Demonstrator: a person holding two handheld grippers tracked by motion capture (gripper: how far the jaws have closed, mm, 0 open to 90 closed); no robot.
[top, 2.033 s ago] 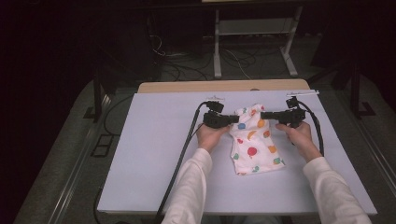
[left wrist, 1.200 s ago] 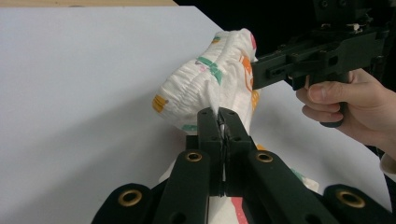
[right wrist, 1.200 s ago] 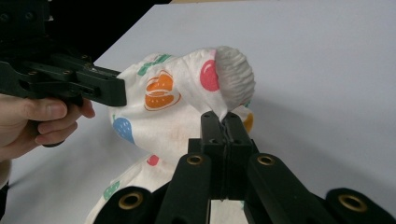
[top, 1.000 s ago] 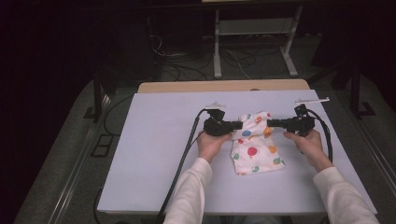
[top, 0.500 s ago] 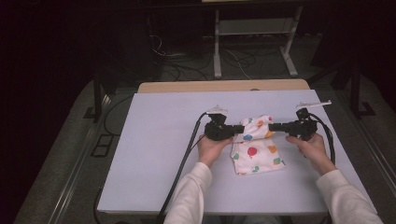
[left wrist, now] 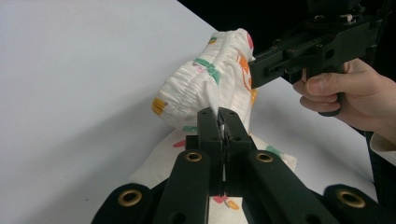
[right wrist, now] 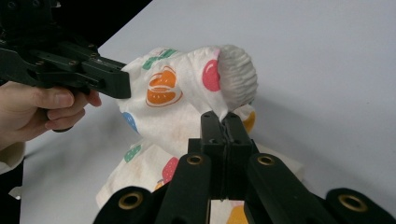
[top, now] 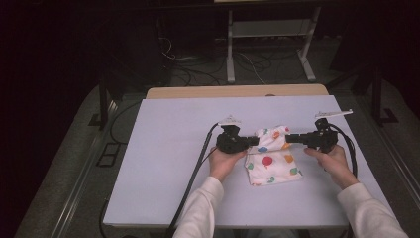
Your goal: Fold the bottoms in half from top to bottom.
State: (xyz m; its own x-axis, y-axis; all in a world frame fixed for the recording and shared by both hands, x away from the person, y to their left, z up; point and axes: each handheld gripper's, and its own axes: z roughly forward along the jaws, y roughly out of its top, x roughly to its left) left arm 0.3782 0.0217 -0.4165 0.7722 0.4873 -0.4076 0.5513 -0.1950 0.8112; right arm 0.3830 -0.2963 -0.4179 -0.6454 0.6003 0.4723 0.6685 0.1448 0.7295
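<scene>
White tabletop (top: pixel 168 148) is lying under both tongs, the left gripper (top: pixel 252 141) and right gripper (top: pixel 291 138) each pinching the patterned cloth's (top: pixel 270 163) gathered edge between them, lifting it mid-fold, likely needing next an even carry toward the person.

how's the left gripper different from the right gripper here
In the high view, the left gripper grips the left side of the printed garment, pointing right; the right gripper grips its right side, pointing left. The left one sits nearer the table's middle, the right one nearer its right edge. Both are black, shut on the cloth's raised far end and held level, facing each other.
</scene>
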